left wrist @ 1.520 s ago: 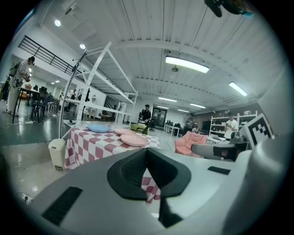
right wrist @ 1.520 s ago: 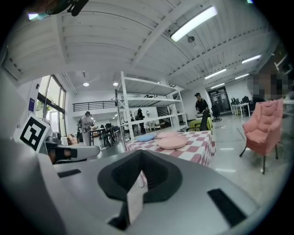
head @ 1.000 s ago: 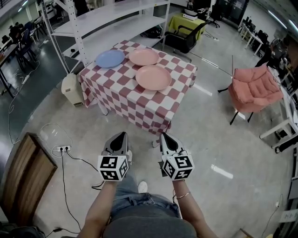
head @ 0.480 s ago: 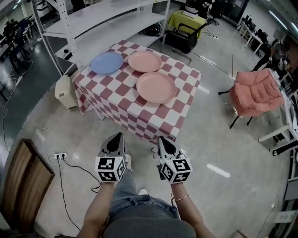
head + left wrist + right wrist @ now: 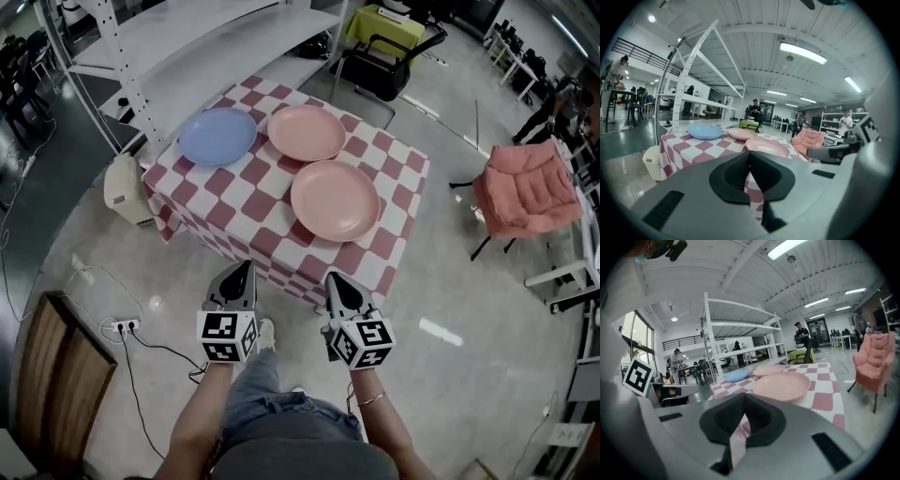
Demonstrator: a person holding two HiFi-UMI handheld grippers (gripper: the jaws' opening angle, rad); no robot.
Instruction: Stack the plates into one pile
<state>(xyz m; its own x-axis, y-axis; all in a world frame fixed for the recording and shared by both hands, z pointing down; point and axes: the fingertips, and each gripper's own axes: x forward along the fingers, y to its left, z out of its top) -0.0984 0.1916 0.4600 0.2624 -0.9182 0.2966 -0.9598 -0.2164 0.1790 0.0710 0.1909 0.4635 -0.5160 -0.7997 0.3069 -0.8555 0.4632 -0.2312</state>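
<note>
Three plates lie singly on the worktop (image 5: 234,202), which wears a red-and-white checked cloth; none rests on another. The blue plate (image 5: 217,137) sits toward the far left corner. A pink plate (image 5: 307,132) lies just beside it on the right, a narrow strip of cloth showing between them. The second pink plate (image 5: 335,200) is closer to the person, toward the right side, and also apart from the other two.

Both grippers are held side by side over the grey floor, short of the worktop's near edge and pointing at it. The left gripper (image 5: 245,266) has its fingers (image 5: 733,176) pressed together with nothing between them. The right gripper (image 5: 333,278) is the same, its fingers (image 5: 759,416) together and empty (only the checked cloth shows past the tips).

A white shelving rack (image 5: 187,37) stands behind the worktop, a pink chair (image 5: 530,187) well off to the right, and a power strip (image 5: 125,326) lies on the floor at the left.
</note>
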